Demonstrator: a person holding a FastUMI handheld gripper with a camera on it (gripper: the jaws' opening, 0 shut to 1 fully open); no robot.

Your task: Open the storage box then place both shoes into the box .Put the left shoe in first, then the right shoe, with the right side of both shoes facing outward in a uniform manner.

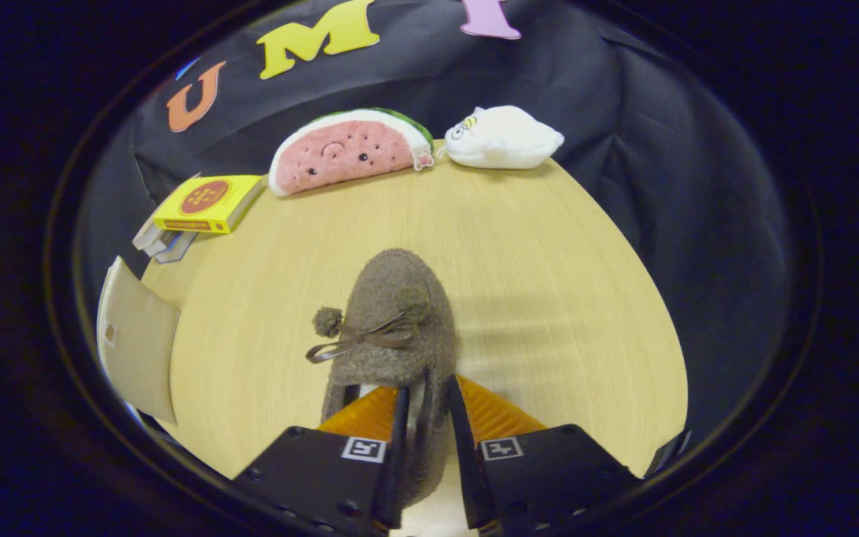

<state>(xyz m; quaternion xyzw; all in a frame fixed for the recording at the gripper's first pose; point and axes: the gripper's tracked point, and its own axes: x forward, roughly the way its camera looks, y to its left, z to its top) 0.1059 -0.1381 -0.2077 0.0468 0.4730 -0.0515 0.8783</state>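
So we're holding the fuzzy brown shoe (400,313) right in the middle of the frame, toe pointing away from us toward the far side of the round wooden table (549,261). It's got a little ribbon bow (370,337) with a pom-pom on top (kinda cute honestly). The gripper (426,406) at the bottom centre is clenching the shoe's heel end, both fingers pressing in on the fabric from either side.

Over at the left edge of the frame the pale beige storage box (139,343) is sitting at the table's rim, one flat panel facing us. Further up on the upper left a yellow box (209,203) is resting on something pale. Along the top of the table a watermelon slice plush (347,149) is lying beside a white plush (504,138), the two nearly touching.
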